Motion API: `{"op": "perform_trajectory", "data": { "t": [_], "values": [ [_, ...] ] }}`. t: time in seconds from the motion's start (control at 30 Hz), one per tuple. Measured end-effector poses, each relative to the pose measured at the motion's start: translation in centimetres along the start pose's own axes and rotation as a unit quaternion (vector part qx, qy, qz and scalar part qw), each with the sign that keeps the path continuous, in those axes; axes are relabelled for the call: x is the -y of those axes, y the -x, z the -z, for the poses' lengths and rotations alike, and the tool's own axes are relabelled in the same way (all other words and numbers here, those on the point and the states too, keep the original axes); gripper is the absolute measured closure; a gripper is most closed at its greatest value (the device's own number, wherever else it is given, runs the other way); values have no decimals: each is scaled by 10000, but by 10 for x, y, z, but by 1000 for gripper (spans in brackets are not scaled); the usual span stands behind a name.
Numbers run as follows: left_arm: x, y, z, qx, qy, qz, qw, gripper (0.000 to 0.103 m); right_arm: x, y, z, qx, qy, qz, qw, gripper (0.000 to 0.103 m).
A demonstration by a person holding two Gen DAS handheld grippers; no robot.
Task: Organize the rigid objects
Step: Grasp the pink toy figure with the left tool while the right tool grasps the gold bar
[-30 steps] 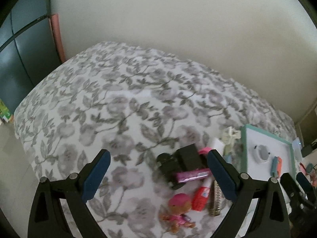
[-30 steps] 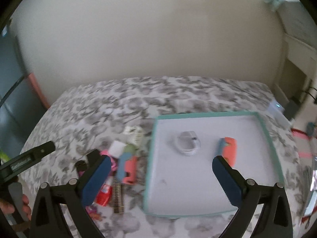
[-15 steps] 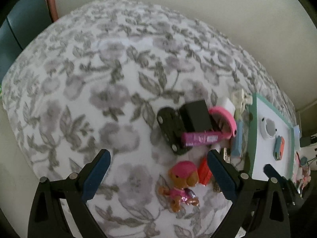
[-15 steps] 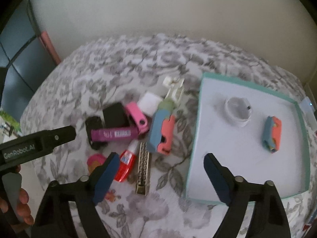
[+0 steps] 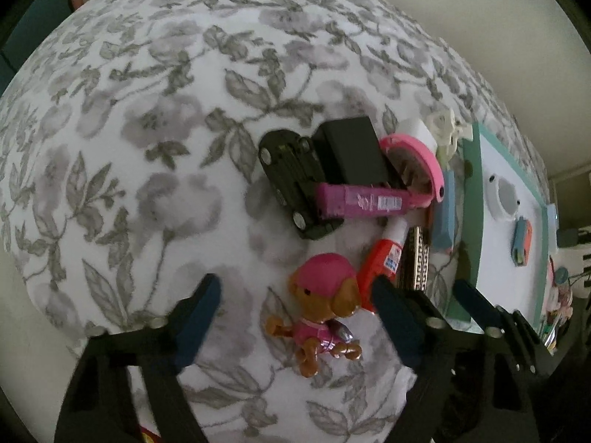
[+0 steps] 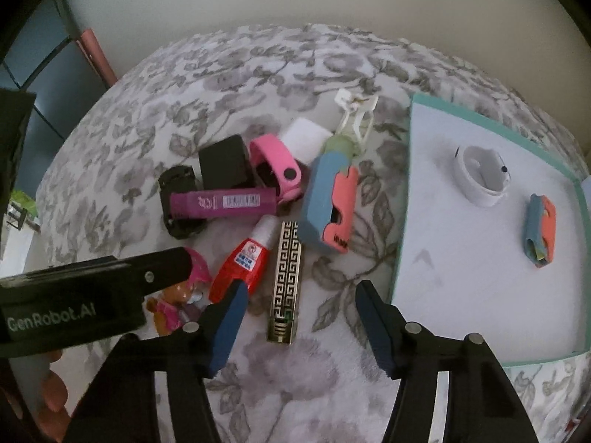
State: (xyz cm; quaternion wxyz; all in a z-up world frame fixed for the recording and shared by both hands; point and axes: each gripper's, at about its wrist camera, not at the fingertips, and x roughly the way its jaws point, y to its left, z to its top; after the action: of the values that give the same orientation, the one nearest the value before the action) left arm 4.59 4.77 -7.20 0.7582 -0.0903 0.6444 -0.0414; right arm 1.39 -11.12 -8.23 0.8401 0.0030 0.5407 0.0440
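A pile of small objects lies on the floral bedspread. A pink-and-brown toy dog sits between the fingers of my open left gripper. My open right gripper straddles the near end of a gold patterned bar, with a red glue bottle by its left finger. Further back lie a purple tube, a black toy car, a black block, a pink band and a blue-and-coral case. The teal-rimmed tray at right holds a white ring and a small blue-and-coral case.
A white square piece and a white clip lie at the back of the pile. The bed's left edge drops off near a dark cabinet. A plain wall runs behind the bed. Clutter lies beyond the tray.
Both grippers have come down and forward toward the pile. The left now brackets the toy dog; the right has swung left from the tray to the gold bar.
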Motion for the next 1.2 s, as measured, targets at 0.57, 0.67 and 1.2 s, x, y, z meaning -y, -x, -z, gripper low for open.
{"op": "perform_trajectory", "data": {
  "t": [0.57, 0.67, 1.2],
  "values": [
    [22, -32, 10, -286, -308, -222, 9989, 54, -7, -27, 6, -240, 268, 302, 9989, 58],
    [26, -32, 12, -247, -293, -276, 9989, 61, -8, -27, 7, -196, 302, 386, 9986, 58],
    [29, -24, 8, -87, -482, -496, 9976, 62, -16, -25, 8, -152, 468, 374, 9981, 86]
  ]
}}
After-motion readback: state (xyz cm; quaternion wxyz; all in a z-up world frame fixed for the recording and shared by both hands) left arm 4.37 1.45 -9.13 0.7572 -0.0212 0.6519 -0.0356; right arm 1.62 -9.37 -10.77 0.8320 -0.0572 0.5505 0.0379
